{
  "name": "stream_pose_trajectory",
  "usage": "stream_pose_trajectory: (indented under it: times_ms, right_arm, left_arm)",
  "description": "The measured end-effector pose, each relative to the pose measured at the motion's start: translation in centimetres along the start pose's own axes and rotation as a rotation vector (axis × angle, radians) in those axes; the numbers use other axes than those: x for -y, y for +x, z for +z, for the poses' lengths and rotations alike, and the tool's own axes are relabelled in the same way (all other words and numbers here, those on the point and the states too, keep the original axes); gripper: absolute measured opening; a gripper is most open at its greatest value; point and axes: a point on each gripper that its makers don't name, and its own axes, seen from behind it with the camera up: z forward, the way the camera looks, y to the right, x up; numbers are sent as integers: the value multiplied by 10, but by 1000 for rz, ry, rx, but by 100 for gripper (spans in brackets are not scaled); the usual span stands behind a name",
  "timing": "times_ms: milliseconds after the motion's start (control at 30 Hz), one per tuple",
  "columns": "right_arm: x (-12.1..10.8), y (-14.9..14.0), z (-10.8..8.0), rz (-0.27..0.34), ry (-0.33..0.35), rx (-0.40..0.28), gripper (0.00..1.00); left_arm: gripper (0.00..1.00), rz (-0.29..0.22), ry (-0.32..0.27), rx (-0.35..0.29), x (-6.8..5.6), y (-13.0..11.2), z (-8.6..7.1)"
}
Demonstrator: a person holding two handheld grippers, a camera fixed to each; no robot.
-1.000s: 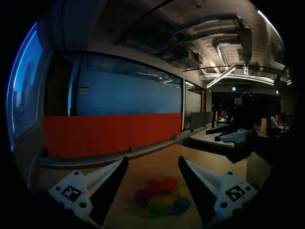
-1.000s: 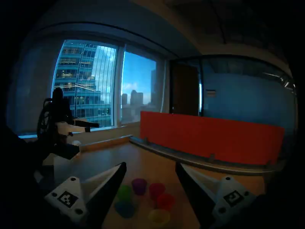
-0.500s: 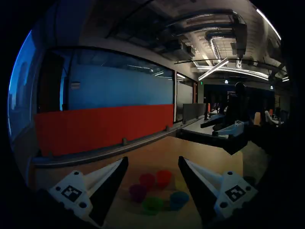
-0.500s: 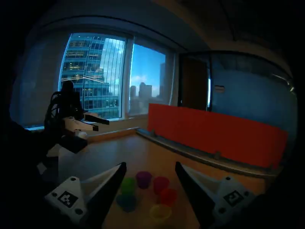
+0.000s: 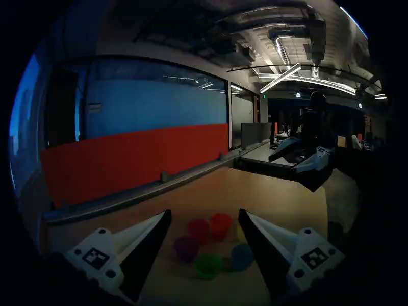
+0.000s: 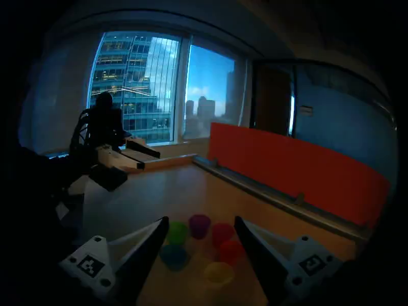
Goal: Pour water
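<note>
Left gripper (image 5: 203, 211) hangs above a wooden tabletop (image 5: 285, 204) with its jaws spread wide and empty. A tight cluster of small coloured cups (image 5: 209, 245) stands on the wood just ahead of and below its fingertips, in line with the gap between them: the purple cup (image 5: 186, 247) is nearest the left finger, the blue cup (image 5: 240, 255) nearest the right.

In the right gripper view, the right gripper (image 6: 200, 219) is likewise parted and holds nothing. The same cups sit between and below its fingers, not touched by either.

A red partition panel (image 5: 132, 158) runs along the table's far edge on a metal rail. Behind it is a glass wall, with lit ceiling strips (image 5: 285, 79) overhead. A large window (image 6: 137, 86) looks out on high-rise buildings and blue sky; the room itself is dim.
</note>
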Motion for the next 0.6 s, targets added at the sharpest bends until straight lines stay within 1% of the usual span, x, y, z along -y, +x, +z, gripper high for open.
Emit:
stream_pose_trajectory:
  times_ms: [300, 400, 600]
  right_arm:
    - [7, -18, 13, -10, 45, 29, 99]
    - [7, -27, 18, -9, 54, 42, 99]
    - [2, -47, 29, -21, 58, 75, 99]
  left_arm:
    - [97, 9, -21, 59, 0, -28, 14]
    - [97, 9, -27, 81, 1, -41, 18]
    - [97, 24, -39, 131, 2, -69, 30]
